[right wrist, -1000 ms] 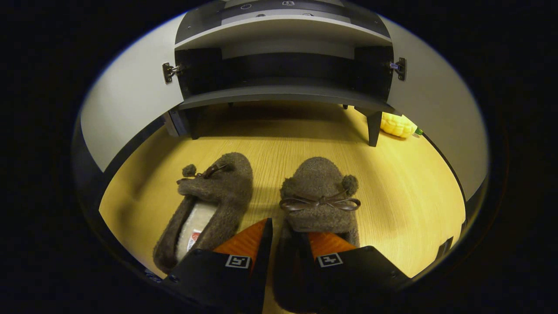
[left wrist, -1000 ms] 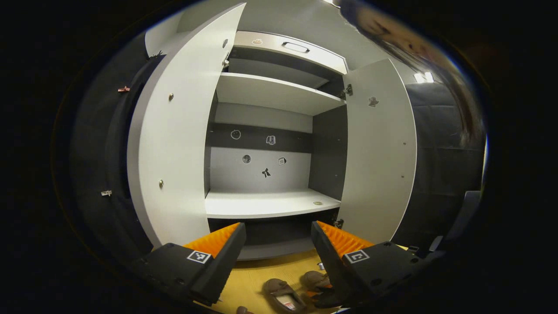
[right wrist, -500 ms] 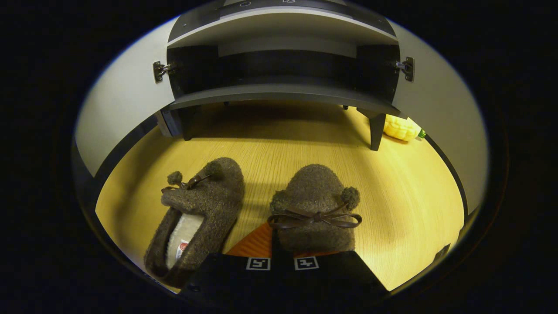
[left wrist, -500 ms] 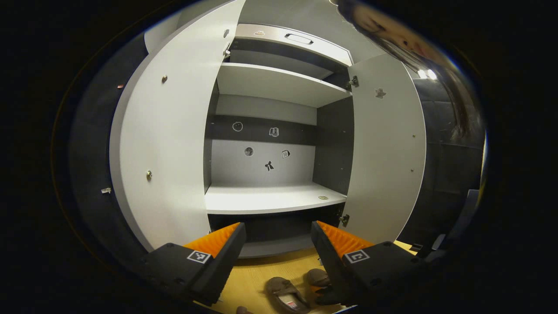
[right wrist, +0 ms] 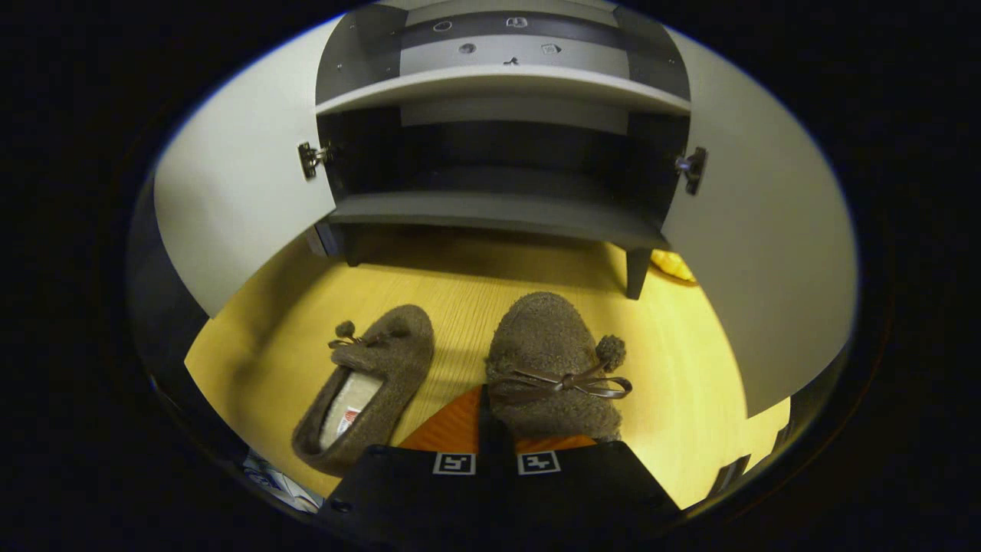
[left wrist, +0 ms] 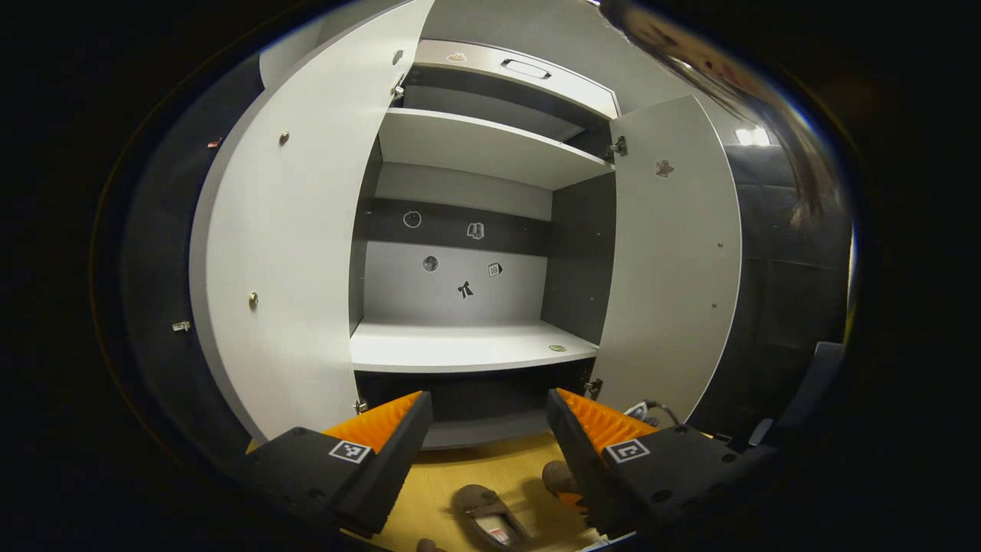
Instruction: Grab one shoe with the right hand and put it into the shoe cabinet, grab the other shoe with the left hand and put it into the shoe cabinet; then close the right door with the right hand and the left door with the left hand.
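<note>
In the right gripper view, the right claw (right wrist: 498,452) at the bottom centre of the frame is clamped on the side wall of the right slipper (right wrist: 553,366): one finger is outside it and the other goes down into its opening. This slipper has its long axis up and down in the frame, and its round toe points up toward the shoe cabinet (right wrist: 498,215). The left slipper (right wrist: 368,383) lies on the yellow wooden floor (right wrist: 713,360) at the lower left, just beside the first, with its toe tilted to the upper right and its pale lining showing. Both white doors stand open, the left door (right wrist: 230,199) and the right door (right wrist: 766,253). In the left gripper view, the left claw (left wrist: 489,429) is apart and holds nothing, facing the open shelves from low in the frame.
</note>
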Tool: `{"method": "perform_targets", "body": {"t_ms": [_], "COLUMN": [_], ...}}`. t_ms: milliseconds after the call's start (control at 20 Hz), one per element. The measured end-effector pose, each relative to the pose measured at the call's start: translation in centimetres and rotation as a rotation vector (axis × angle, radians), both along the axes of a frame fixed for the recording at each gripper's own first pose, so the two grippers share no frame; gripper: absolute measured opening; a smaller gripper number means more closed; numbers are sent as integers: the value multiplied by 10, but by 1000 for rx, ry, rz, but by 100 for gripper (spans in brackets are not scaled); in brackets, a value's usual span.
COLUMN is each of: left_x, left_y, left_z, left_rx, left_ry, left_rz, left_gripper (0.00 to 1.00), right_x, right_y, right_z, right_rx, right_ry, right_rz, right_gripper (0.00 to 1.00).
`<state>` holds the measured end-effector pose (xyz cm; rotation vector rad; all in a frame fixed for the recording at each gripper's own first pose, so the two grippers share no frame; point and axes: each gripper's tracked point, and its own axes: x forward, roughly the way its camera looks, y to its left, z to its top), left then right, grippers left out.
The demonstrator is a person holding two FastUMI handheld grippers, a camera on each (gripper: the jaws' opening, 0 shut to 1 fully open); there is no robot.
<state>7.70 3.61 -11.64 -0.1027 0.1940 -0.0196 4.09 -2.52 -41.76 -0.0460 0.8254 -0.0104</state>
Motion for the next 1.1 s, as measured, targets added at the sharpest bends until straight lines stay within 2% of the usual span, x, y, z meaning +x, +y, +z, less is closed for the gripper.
{"method": "perform_targets", "body": {"t_ms": [200,400,650,850,1100], "left_x": [-13,-31,-46,-48,-46], "left_y": [-9,-19,-33,-38,-32], "left_z": [6,16,22,23,17], "left_rx": [-35,-11,-17,-35,-77], "left_ry": [-10,-13,-24,-27,-13], "left_rz": [-20,-62,-84,-65,-5], "left_gripper": [95,95,95,95,95], "right_x": [21,65,126,179,241], "right_y": [-4,-6,0,0,-6], "right_z": [78,157,234,268,269], "right_rx": [4,-31,-64,-85,-72], "right_ry": [-106,-257,-403,-448,-429], "right_rz": [4,18,60,78,70], "right_gripper": [5,5,5,5,5]}}
